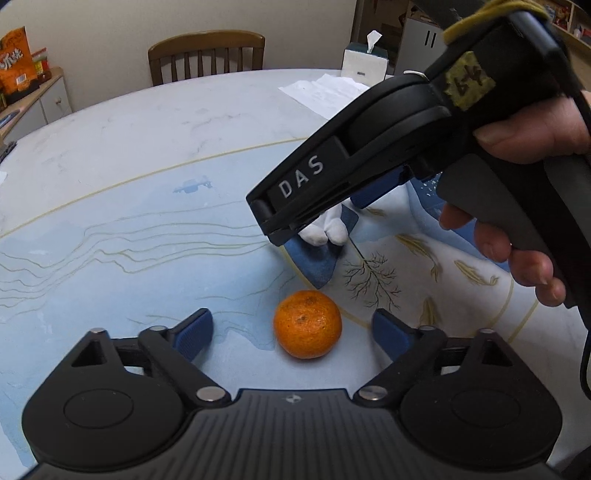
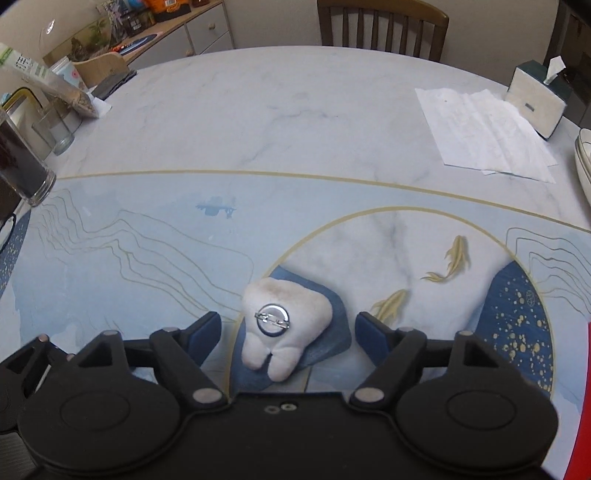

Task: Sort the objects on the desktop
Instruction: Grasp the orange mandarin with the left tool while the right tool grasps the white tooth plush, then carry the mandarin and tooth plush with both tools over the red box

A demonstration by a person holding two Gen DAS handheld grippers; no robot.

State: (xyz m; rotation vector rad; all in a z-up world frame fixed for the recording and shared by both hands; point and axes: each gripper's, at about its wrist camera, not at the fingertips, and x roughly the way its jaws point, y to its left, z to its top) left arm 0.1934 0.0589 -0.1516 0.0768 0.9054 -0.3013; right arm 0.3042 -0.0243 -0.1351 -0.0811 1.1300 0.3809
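An orange tangerine [image 1: 307,324] lies on the patterned table mat [image 1: 129,258], between the blue pads of my left gripper [image 1: 293,332]; the pads stand clear of it on both sides, so this gripper is open. A white plush tooth [image 2: 282,328] with a metal pin badge lies on the mat between the fingers of my right gripper [image 2: 290,332], which is open too, with gaps on either side. In the left wrist view the right gripper's black body [image 1: 388,155], held by a hand [image 1: 517,251], hangs over the same plush tooth [image 1: 325,227].
A tissue box [image 2: 537,99] and sheets of paper [image 2: 484,133] lie at the far right of the table. Glasses [image 2: 22,170] and a packet stand at the far left edge. A wooden chair [image 2: 382,26] is behind the table. A white dish rim [image 2: 583,162] shows at the right.
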